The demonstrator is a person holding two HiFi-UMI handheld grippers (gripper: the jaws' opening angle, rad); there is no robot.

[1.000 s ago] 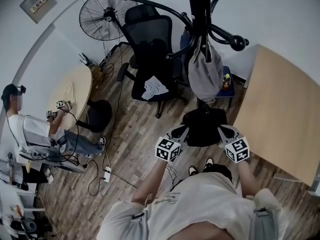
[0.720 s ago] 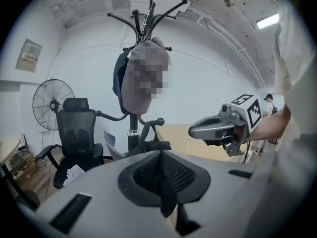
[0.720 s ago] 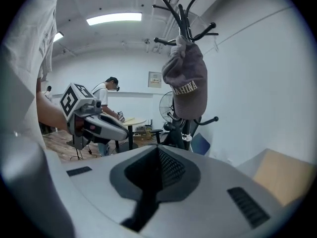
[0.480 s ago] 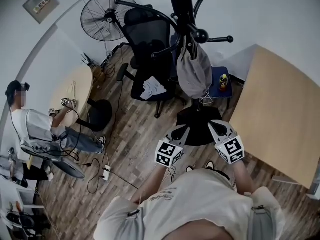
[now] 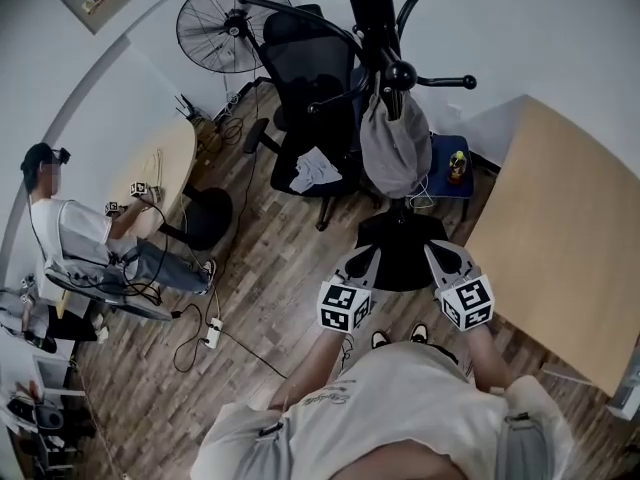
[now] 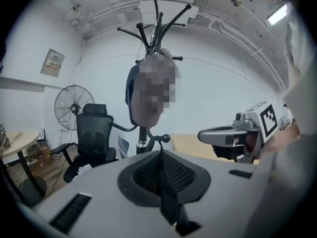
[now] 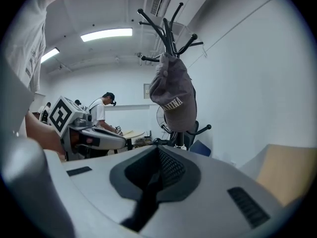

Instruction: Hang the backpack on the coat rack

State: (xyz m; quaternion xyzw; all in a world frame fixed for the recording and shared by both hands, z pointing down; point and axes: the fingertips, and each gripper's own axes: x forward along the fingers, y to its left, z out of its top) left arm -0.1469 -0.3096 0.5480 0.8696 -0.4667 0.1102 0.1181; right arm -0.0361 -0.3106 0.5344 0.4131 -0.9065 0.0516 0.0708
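A grey backpack (image 5: 393,153) hangs from a hook of the black coat rack (image 5: 372,8), against its pole and above the round black base (image 5: 400,253). My left gripper (image 5: 362,264) and right gripper (image 5: 440,258) are side by side in front of the base, both shut with nothing in them and clear of the bag. The left gripper view has the backpack (image 6: 148,90) ahead and above the shut left gripper (image 6: 161,153), with the right gripper (image 6: 233,135) beside it. The right gripper view shows the backpack (image 7: 174,100) above the shut right gripper (image 7: 158,150).
A black office chair (image 5: 310,88) and a standing fan (image 5: 225,28) stand behind the rack. A blue stool (image 5: 452,163) with a bottle is to its right, beside a large wooden table (image 5: 560,228). A seated person (image 5: 80,233) works at a round table (image 5: 165,173). Cables and a power strip (image 5: 212,333) lie on the floor.
Both grippers have risen a little in front of the rack, still side by side. The backpack stays hanging on its hook.
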